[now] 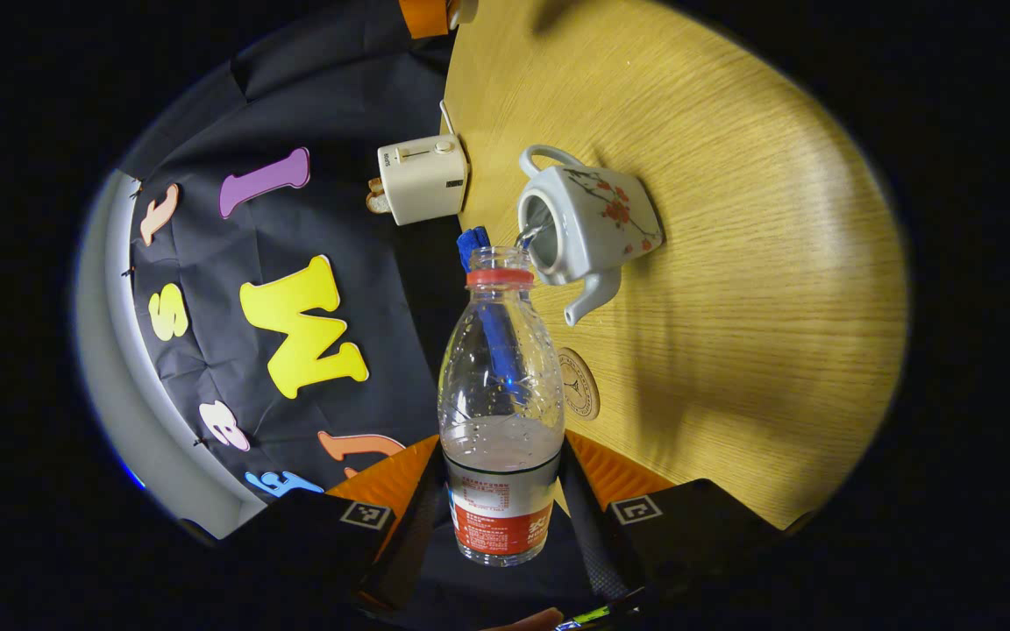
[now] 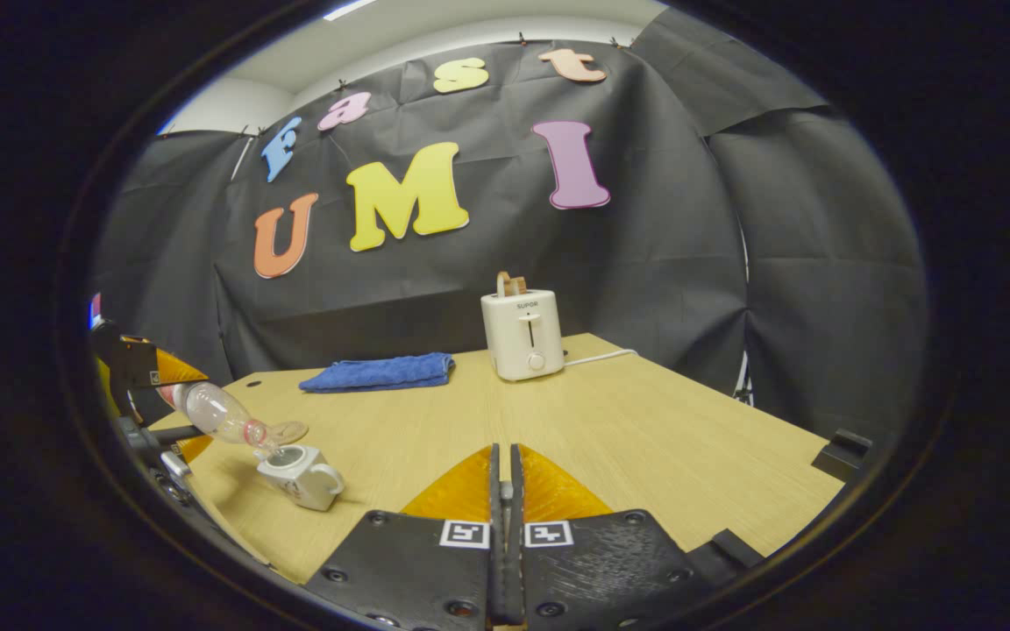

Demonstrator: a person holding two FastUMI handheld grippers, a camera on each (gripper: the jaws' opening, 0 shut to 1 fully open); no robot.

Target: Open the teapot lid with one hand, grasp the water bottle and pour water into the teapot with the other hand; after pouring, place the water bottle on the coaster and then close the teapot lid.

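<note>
Water bottle [image 1: 501, 412] is clamped between the two fingers of the left gripper [image 1: 502, 517], tilted so its uncapped mouth sits just over the open top of the teapot [image 1: 588, 223], and a thin stream falls in. In the right gripper view the same bottle [image 2: 216, 414] leans down over the pot [image 2: 299, 476], which stands on the wooden table [image 2: 645, 438]. The right gripper [image 2: 505, 535] has its fingers pressed together; whether the lid is between them I cannot tell.

To pour well, I think the mouth must stay centred over the opening, not over the spout or the handle, and the tilt should grow slowly, because the bottle is only partly full and the stream is narrow.

Just beside the teapot, on the spout side, lies the round coaster [image 1: 579, 383]. Beyond the teapot stand a white toaster [image 2: 522, 335] and a blue cloth [image 2: 380, 372].
</note>
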